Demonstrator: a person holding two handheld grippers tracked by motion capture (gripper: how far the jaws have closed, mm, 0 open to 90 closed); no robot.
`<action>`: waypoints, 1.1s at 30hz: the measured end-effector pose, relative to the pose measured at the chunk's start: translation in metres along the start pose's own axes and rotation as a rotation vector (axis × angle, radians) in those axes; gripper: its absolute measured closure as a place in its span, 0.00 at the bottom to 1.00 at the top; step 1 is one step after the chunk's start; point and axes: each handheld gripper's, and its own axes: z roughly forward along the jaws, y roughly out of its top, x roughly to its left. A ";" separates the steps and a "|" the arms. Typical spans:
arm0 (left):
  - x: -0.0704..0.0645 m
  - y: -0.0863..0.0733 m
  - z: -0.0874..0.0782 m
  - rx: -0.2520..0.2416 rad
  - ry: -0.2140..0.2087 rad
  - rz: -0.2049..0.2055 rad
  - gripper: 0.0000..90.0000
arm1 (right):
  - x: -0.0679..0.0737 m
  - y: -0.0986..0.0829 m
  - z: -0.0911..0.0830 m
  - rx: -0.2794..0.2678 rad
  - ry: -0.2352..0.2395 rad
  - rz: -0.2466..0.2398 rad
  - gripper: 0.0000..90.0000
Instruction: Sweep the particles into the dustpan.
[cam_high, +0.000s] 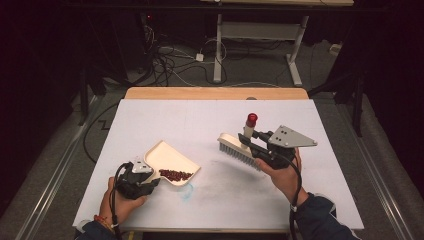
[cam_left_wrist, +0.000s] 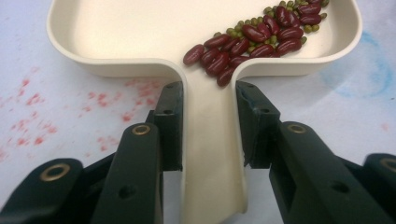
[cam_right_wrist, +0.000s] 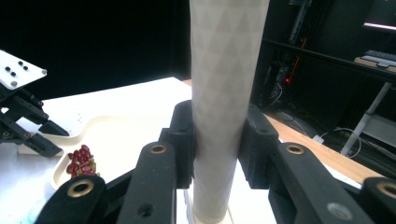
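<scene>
Your left hand-held gripper (cam_left_wrist: 208, 116) clamps the cream plastic dustpan's (cam_high: 165, 155) handle, steadying it flat on the white table (cam_high: 150, 120) with red beans (cam_left_wrist: 252, 37) inside; your right hand-held gripper (cam_right_wrist: 217, 140) grips the cream grey-bristled brush (cam_high: 239, 147), lifted clear.

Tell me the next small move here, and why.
Probably carry the dustpan off to tip it out: the beans already lie inside it, the left hand-held gripper clamps its handle, and the brush in the right hand-held gripper is raised clear.
</scene>
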 end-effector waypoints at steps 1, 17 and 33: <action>0.001 -0.001 0.000 0.001 0.002 -0.003 0.71 | 0.000 0.000 0.000 0.000 0.000 0.000 0.78; 0.008 -0.003 0.000 0.007 0.036 -0.039 0.71 | -0.029 -0.011 -0.054 0.016 -0.055 0.002 0.78; 0.010 -0.006 0.004 0.012 0.047 -0.100 0.71 | -0.038 -0.019 -0.073 0.067 -0.037 0.011 0.78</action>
